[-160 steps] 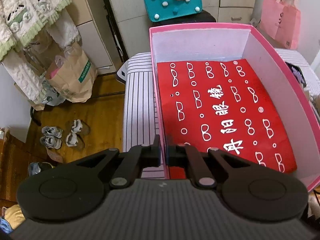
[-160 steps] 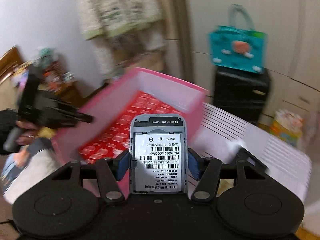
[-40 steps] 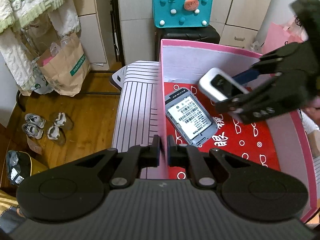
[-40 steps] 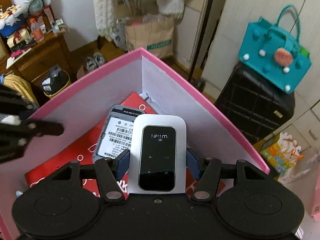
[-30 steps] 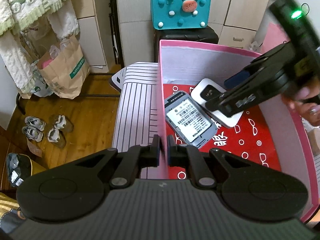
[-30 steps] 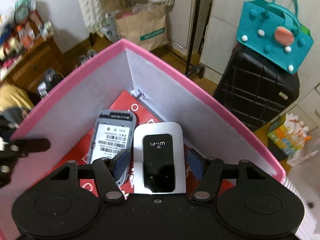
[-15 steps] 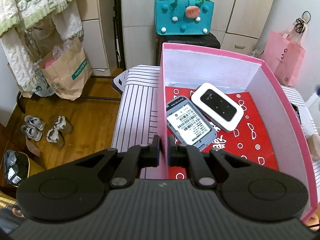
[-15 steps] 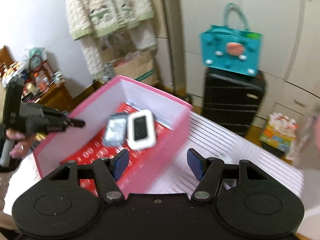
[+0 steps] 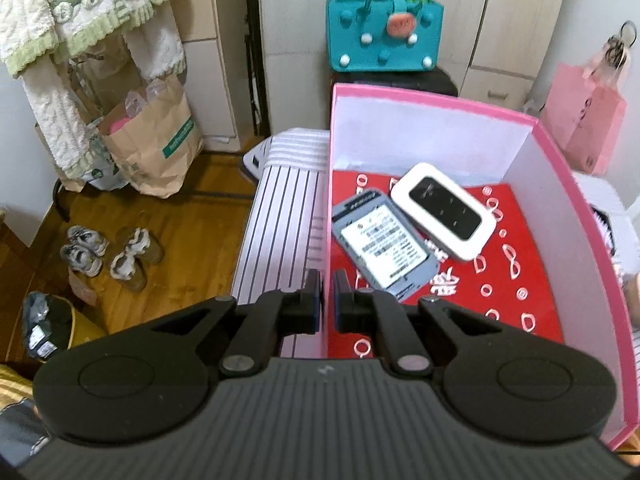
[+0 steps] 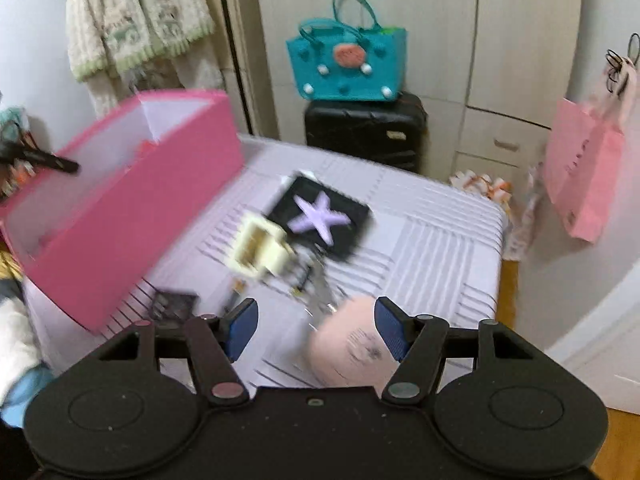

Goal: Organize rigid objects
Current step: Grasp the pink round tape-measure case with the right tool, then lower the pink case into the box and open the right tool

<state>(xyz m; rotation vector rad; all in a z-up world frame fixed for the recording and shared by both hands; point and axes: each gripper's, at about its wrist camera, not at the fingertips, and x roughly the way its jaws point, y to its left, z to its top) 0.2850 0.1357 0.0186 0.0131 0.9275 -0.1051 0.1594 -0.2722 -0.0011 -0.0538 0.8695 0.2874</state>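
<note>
A pink box [image 9: 568, 176] with a red patterned lining stands on the striped table. Inside it lie a grey router back-side up [image 9: 384, 240] and a white Wi-Fi router [image 9: 444, 210], side by side. My left gripper [image 9: 327, 300] is shut on the box's left wall [image 9: 326, 200]. My right gripper [image 10: 312, 326] is open and empty over the table, right of the pink box [image 10: 132, 208]. Ahead of it lie a cream plug adapter [image 10: 258, 250], a black card with a purple starfish [image 10: 320, 214] and a peach rounded object [image 10: 352, 348] between the finger pads, untouched.
A small dark item [image 10: 174, 304] and loose small bits [image 10: 312, 280] lie on the striped table [image 10: 432, 240]. Behind stand a black suitcase [image 10: 364, 128] with a teal bag [image 10: 348, 66], a pink paper bag [image 10: 584, 168], and shoes [image 9: 104, 252] on the floor.
My right gripper let go of the white router inside the box, drew out and swung right over the table. The left gripper stays clamped on the box wall.
</note>
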